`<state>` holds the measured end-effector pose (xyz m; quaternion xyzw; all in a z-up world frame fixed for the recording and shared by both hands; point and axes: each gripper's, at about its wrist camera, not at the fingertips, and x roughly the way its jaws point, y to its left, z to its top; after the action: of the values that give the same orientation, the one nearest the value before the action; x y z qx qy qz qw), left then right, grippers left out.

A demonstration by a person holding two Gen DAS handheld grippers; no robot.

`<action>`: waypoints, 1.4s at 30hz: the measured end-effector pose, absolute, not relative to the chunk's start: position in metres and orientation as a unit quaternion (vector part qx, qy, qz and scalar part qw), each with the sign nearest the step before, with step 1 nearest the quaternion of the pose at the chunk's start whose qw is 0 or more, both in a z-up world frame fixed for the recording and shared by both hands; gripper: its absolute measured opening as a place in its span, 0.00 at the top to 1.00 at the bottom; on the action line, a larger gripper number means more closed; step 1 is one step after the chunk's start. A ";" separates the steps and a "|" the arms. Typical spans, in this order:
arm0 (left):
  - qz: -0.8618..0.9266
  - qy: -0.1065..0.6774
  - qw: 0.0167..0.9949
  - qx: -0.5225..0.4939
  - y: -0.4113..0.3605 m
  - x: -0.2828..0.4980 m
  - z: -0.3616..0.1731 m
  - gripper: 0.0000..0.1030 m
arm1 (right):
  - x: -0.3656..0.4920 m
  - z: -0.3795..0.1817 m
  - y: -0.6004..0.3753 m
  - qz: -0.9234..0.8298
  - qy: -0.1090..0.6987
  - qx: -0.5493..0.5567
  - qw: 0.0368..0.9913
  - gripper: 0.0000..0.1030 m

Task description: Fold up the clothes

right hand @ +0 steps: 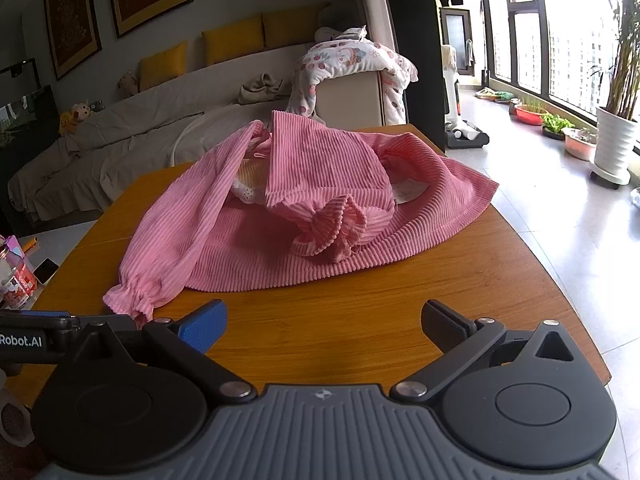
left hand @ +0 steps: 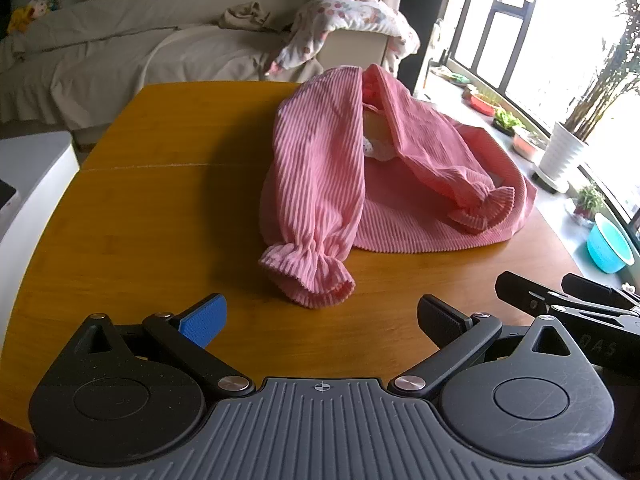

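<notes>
- Left gripper point(left hand: 320, 320): nearest the lens, jaws spread wide, nothing between them. It hovers low over the table's point(left hand: 160, 220) near edge, aimed at the closest cuff point(left hand: 308, 280), which lies just beyond the fingers and apart from them.
- Right gripper point(right hand: 324, 324): likewise wide open and empty, held beside the left one over bare wood, short of the garment's hem. Its neighbour shows at the left edge of its view.
- Garment point(right hand: 320, 232): a pink ribbed top lies on the table's middle and far side, body spread flat. Both sleeves are drawn inward over the front; one sleeve point(left hand: 316, 168) runs down toward the near edge, the other point(right hand: 332, 168) crosses the chest and ends in a bunched cuff.
- The sleeves seem laid in so the body makes a narrower shape for folding.
- Judgement: the fold is partly done. The long sleeve overshoots the hem, so it likely needs tucking before the body is doubled over.
- Risk: the soft rib fabric may slide and undo the sleeves if lifted unevenly.
</notes>
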<state>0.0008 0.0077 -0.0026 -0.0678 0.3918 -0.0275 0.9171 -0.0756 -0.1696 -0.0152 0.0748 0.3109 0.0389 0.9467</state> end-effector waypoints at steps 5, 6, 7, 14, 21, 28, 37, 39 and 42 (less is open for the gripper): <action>-0.027 0.395 0.916 -0.068 0.008 0.002 -0.004 0.00 | -0.074 -0.017 -0.170 0.039 0.315 0.076 0.945 0.00; -0.028 0.395 0.916 -0.068 0.008 0.002 -0.004 0.00 | -0.075 -0.017 -0.170 0.039 0.315 0.076 0.945 0.00; -0.028 0.396 0.915 -0.068 0.008 0.002 -0.004 0.00 | -0.075 -0.018 -0.170 0.040 0.315 0.077 0.945 0.00; -0.029 0.396 0.915 -0.067 0.008 0.002 -0.004 0.00 | -0.075 -0.018 -0.170 0.040 0.316 0.077 0.945 0.00; -0.031 0.397 0.915 -0.066 0.008 0.003 -0.004 0.00 | -0.074 -0.019 -0.171 0.040 0.318 0.078 0.944 0.00; -0.032 0.398 0.915 -0.062 0.007 0.005 -0.005 0.00 | -0.072 -0.018 -0.170 0.038 0.316 0.070 0.945 0.00; -0.038 0.395 0.917 -0.047 0.006 0.014 -0.005 0.00 | -0.064 -0.022 -0.173 0.045 0.325 0.078 0.941 0.00; -0.048 0.388 0.919 -0.043 0.007 0.019 -0.002 0.00 | -0.058 -0.021 -0.176 0.047 0.325 0.079 0.941 0.00; -0.081 0.382 0.919 -0.048 0.007 0.035 0.003 0.00 | -0.047 -0.018 -0.182 0.048 0.323 0.081 0.942 0.00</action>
<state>0.0347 0.0074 0.0031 -0.0476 0.3820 -0.0805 0.9194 -0.0467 -0.1821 -0.0179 0.0810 0.3226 0.0482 0.9418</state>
